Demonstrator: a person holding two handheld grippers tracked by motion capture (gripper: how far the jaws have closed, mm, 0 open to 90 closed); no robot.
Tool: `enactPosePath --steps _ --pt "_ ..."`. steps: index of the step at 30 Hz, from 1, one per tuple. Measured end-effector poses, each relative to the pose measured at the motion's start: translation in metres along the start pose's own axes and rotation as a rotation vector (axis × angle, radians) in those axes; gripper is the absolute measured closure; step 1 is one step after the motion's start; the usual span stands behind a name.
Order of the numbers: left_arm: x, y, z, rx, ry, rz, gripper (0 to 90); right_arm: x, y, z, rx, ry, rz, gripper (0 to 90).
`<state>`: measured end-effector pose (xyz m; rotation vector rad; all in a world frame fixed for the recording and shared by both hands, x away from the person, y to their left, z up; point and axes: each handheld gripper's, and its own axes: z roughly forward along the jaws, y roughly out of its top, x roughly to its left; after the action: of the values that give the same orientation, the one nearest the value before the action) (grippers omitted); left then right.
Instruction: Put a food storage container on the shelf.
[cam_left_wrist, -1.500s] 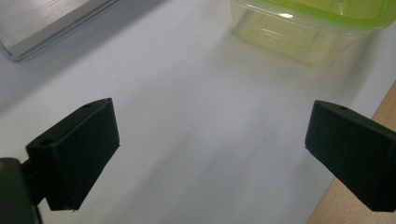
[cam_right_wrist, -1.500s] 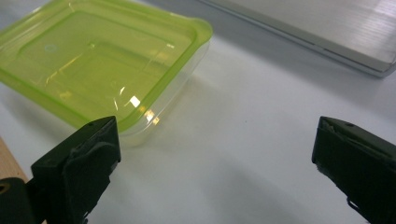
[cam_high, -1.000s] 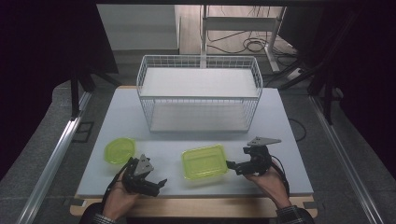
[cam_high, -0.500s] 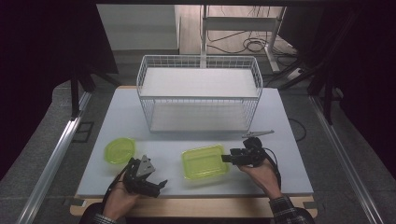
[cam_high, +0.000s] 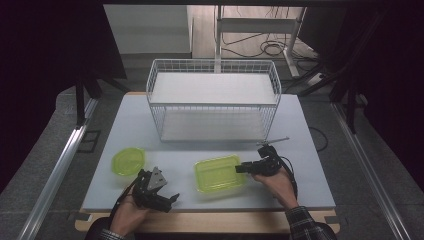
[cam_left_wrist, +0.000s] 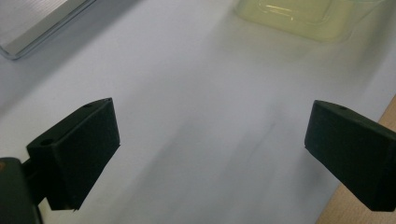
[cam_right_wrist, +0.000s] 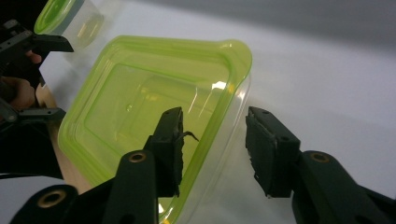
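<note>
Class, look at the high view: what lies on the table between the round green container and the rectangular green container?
Nothing: in the high view the stretch of white table between the round green container and the rectangular green container is bare.

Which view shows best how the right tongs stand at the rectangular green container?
The right gripper view: the right tongs straddle the rectangular green container rim, still open. The high view shows them small at its right edge; the left gripper view shows a container corner.

Wire basket (cam_high: 212, 102) at table (cam_high: 310, 150) rear; round container (cam_high: 128, 161) left of rectangular container (cam_high: 220, 173), apparently apart.
</note>
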<state>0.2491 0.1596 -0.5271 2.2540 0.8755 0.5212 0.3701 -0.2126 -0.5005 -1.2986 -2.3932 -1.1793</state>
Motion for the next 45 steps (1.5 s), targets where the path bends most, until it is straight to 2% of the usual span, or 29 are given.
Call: enactPosePath --steps 6,7,8,13,16,19,22,30,39,45 --pt "-0.002 0.000 0.001 0.006 0.000 0.014 3.2 -0.004 -0.002 0.001 0.021 0.065 0.069 67.6" --pt "-0.002 0.000 0.001 0.006 0.000 0.014 3.2 -0.004 -0.002 0.001 0.021 0.065 0.069 67.6" --pt "-0.002 0.000 0.001 0.006 0.004 0.018 3.2 -0.006 -0.002 0.001 0.030 0.090 0.107 70.9" --pt "-0.002 0.000 0.001 0.012 0.009 0.027 3.2 -0.010 -0.003 0.001 0.030 0.168 0.169 79.0" --pt "-0.002 0.000 0.001 0.007 0.010 0.023 3.2 -0.007 -0.002 0.001 0.031 0.166 0.162 79.7" --pt "-0.002 0.000 0.001 0.006 0.012 0.022 3.2 -0.008 -0.003 0.000 0.020 0.167 0.174 79.9" --pt "-0.001 0.000 0.000 0.006 0.011 0.019 3.2 -0.009 -0.002 -0.004 -0.009 0.178 0.195 79.9" --pt "0.002 -0.001 -0.001 -0.012 0.000 -0.011 3.0 -0.008 0.004 -0.024 -0.095 0.166 0.191 79.9" --pt "0.001 0.000 -0.001 -0.009 0.004 -0.007 3.0 -0.007 0.013 -0.035 -0.140 0.184 0.202 80.0" --pt "0.003 -0.001 -0.002 -0.018 -0.004 -0.016 3.0 -0.002 0.027 -0.048 -0.180 0.187 0.188 80.0"
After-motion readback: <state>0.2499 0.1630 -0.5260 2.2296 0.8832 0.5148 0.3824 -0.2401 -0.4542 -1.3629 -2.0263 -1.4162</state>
